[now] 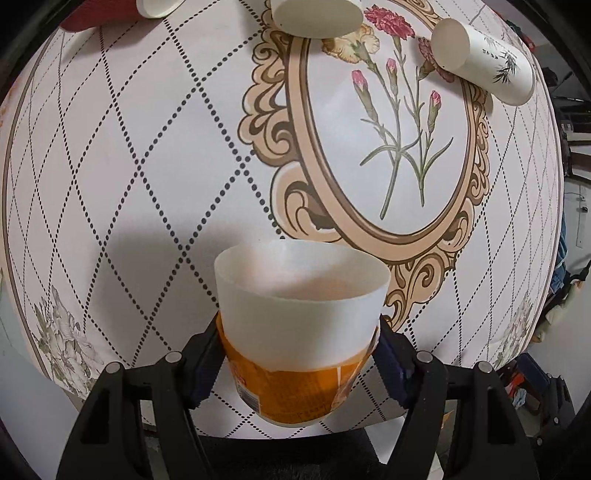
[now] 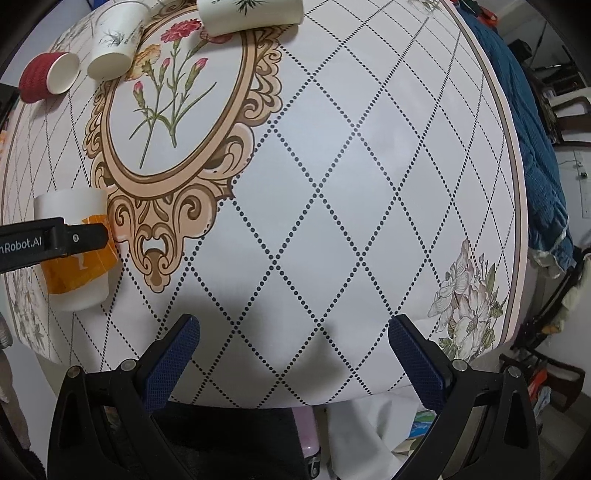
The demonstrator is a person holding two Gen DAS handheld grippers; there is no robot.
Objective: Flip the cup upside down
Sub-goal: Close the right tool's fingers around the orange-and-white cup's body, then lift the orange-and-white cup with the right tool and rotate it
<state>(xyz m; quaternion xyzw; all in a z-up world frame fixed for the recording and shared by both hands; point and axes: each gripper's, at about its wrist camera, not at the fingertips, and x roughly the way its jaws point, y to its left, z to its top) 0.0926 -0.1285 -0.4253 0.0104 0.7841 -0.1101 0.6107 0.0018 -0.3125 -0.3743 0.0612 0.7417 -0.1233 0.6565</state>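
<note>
The left gripper (image 1: 299, 363) grips a white cup with an orange label (image 1: 301, 321), its fingers (image 1: 205, 363) pressed against the cup's two sides at the labelled band; in the left wrist view the cup's wide white end points away from the camera and its orange end lies nearest the lens. In the right wrist view the same cup (image 2: 75, 254) appears at the left edge above the worktop (image 2: 369, 192), one black finger of the left gripper (image 2: 55, 240) crossing its side; whether the cup touches the worktop cannot be told. The right gripper (image 2: 293, 350) hangs over the near edge of the worktop, its blue-padded fingers (image 2: 171, 363) spread wide with nothing between them. The worktop wears a white cloth with dotted diamonds and an oval floral frame (image 2: 173, 110). At its far side lie other cups on their sides: a red-sleeved cup (image 2: 46, 77), a white cup printed with bamboo (image 2: 116, 44), and another bamboo-printed cup (image 2: 251, 14) beside the frame's top. A blue cloth (image 2: 528, 147) hangs beyond the worktop's right edge.
</note>
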